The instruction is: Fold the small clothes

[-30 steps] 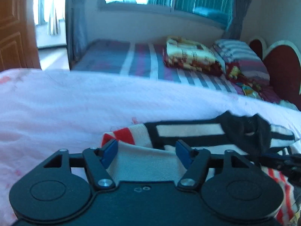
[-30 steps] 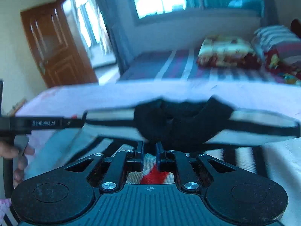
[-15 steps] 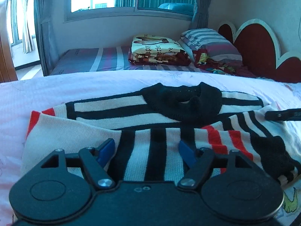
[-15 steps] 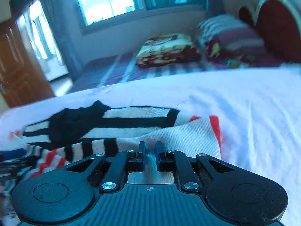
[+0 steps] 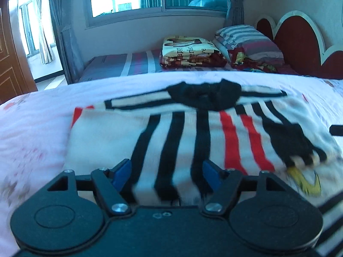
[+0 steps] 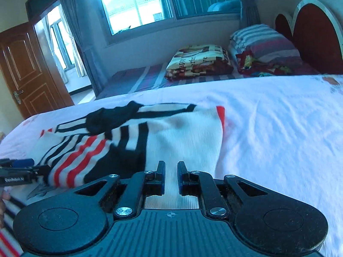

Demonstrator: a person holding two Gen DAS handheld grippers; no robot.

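Observation:
A small knit sweater (image 5: pixel 182 132) with black and red stripes and a black collar (image 5: pixel 205 95) lies on the pink bedspread (image 5: pixel 32 128). My left gripper (image 5: pixel 167 171) hovers at its near edge. Its blue pads (image 5: pixel 123 171) stand wide apart and are closing, with striped fabric between them but not pressed. In the right wrist view the sweater (image 6: pixel 182 132) spreads to the left. My right gripper (image 6: pixel 171 171) is shut on its white fabric at the near right side. The left gripper's tip (image 6: pixel 19 167) shows at the far left.
Beyond the bedspread stands a second bed (image 5: pixel 128 64) with a folded printed blanket (image 5: pixel 188 51), striped pillows (image 5: pixel 246 40) and a red headboard (image 5: pixel 300 42). Another garment with a yellow print (image 5: pixel 304 182) lies under the sweater's right side. A wooden door (image 6: pixel 25 68) is at the left.
My left gripper moved right along the sweater's near edge, from the white left side to the black stripes. My right gripper moved right, away from the collar, with white fabric between its fingers.

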